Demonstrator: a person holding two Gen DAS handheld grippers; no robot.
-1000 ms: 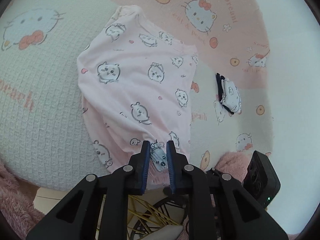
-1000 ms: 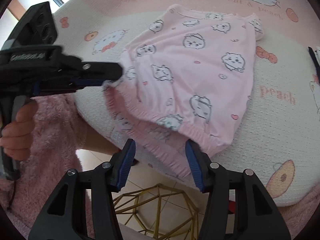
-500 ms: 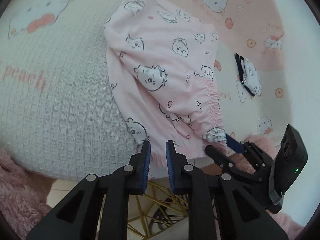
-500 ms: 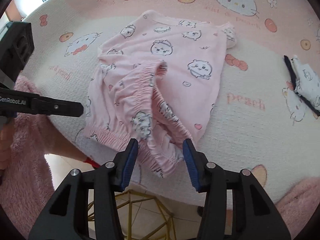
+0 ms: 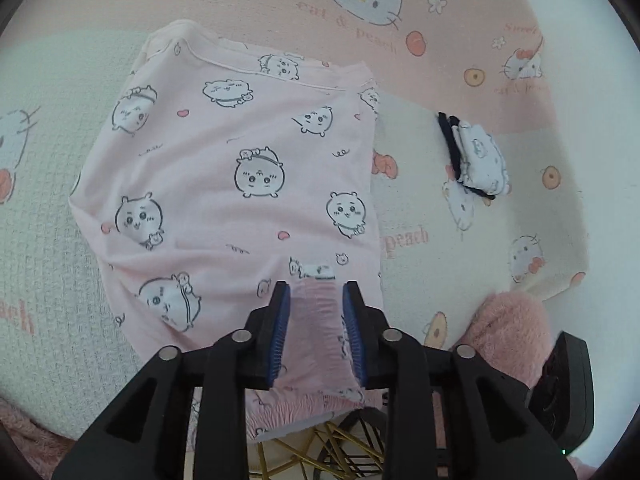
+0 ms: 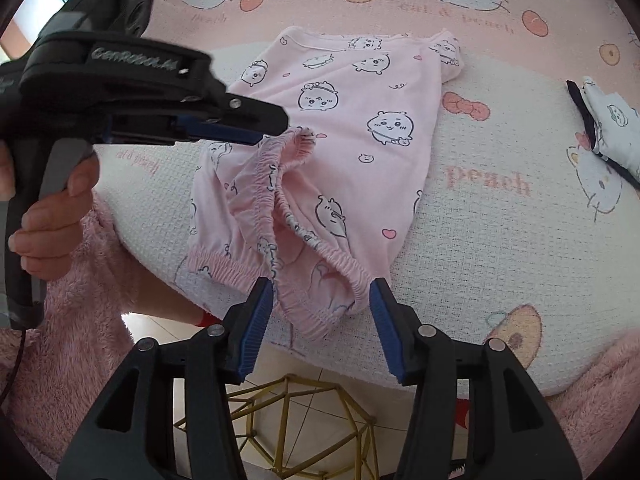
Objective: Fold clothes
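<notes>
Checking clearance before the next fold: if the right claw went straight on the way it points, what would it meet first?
Most likely the pink garment's elastic waistband, bunched between the opening right claw fingers, with the blanket beneath; depth is uncertain.

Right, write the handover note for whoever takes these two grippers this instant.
Left gripper: jaws opening, the elastic waistband lies between the pads.
Right gripper: jaws opening, over the waistband's near end, no grip visible.
Pink pyjama bottoms lie on the blanket, near edge carried partway up over the rest. A small folded white garment sits aside.
Done: first fold begun.
Left: lay the edge flat and finish folding.
</notes>
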